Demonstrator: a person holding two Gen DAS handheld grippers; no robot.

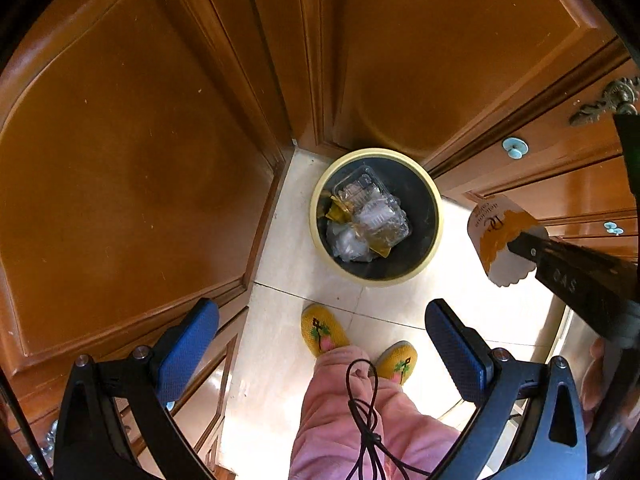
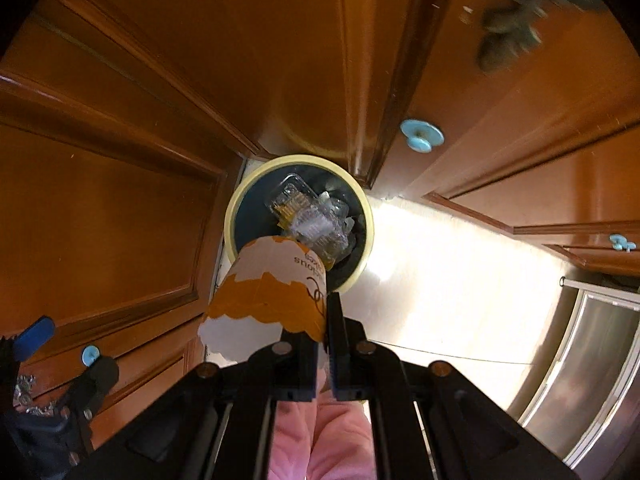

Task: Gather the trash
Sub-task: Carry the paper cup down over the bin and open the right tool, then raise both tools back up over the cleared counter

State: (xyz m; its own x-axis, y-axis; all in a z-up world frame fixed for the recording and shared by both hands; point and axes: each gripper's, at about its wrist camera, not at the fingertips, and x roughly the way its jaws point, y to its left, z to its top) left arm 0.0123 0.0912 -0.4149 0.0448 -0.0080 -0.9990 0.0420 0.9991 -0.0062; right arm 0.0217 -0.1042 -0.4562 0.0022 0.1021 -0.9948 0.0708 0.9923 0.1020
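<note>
A round bin (image 1: 434, 236) with a pale yellow rim stands on the tiled floor in the corner of wooden cabinets; clear plastic trays and wrappers (image 1: 370, 216) lie inside. My right gripper (image 2: 320, 320) is shut on the rim of an orange-and-white paper cup (image 2: 264, 300), held above the bin (image 2: 234, 216) and overlapping its near edge in the right wrist view. The left wrist view shows that cup (image 1: 500, 240) to the right of the bin. My left gripper (image 1: 322, 336) points down with its blue pads (image 1: 188, 348) wide apart and nothing between them.
Wooden cabinet doors (image 1: 132, 152) close in on the left and behind the bin; drawers with pale blue knobs (image 1: 515, 147) are at the right. A person's yellow slippers (image 1: 322, 328) and pink trousers (image 1: 340, 420) stand just before the bin. A steel appliance (image 2: 592, 360) is at lower right.
</note>
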